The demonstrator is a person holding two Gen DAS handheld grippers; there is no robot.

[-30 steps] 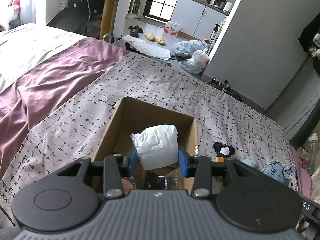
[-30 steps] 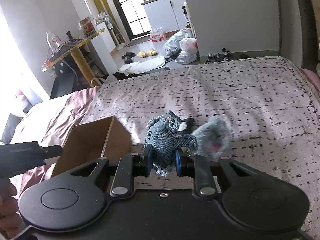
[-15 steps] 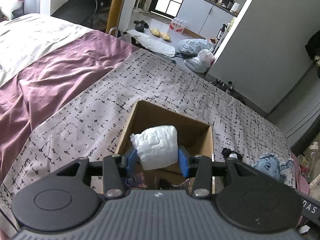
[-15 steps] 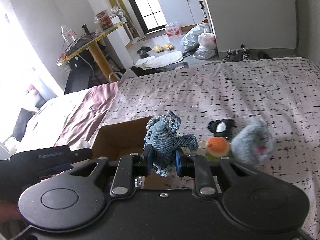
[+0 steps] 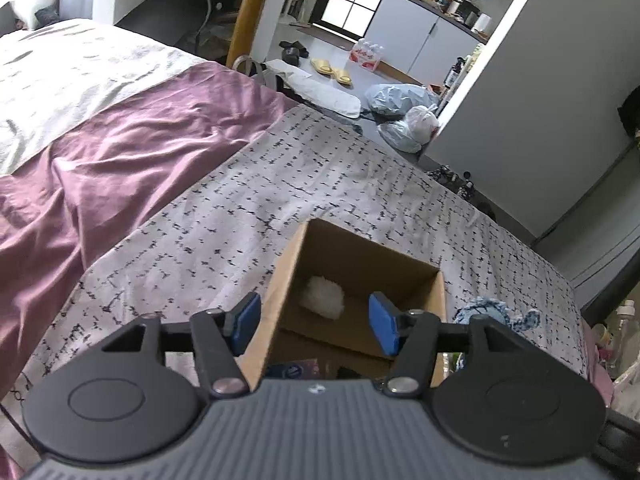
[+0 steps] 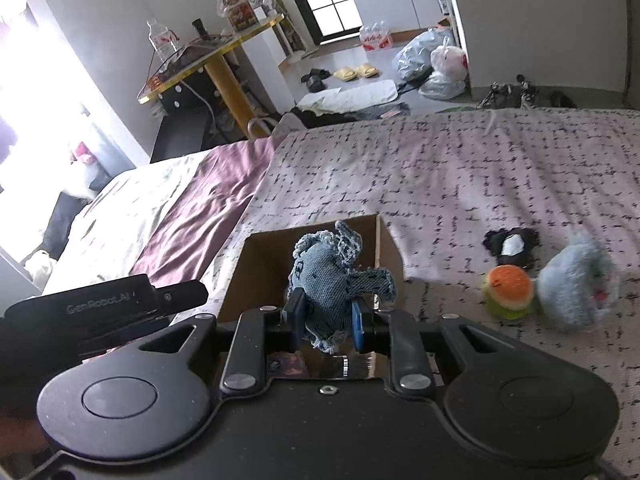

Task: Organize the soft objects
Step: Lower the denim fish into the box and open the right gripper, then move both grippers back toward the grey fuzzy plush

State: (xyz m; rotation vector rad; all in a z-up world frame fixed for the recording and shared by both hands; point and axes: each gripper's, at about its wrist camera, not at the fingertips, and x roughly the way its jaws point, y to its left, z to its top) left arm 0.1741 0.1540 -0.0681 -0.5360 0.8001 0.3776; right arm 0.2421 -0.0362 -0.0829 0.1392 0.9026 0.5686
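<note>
Brown cardboard fills the middle of the left wrist view: an open box [image 5: 362,280] stands on the patterned bed cover [image 5: 304,184], and a white soft bundle [image 5: 323,297] lies inside it against the far wall. The left gripper [image 5: 316,322] hangs above the near rim with its blue fingers [image 5: 246,320] spread wide and nothing between them.

From the right wrist view, the right gripper [image 6: 326,322] pinches a denim soft toy [image 6: 334,280] by its lower part, over the near edge of the same box [image 6: 308,268]. On the bed to the right lie an orange and green plush [image 6: 509,292], a grey furry plush [image 6: 576,292] touching it, and a black and white toy [image 6: 510,246] just behind.

The step in hand seems to be dropping the denim toy. I would bring it fully over the opening, lower it past the rim, then part the fingers; a limb may catch on the wall.
</note>
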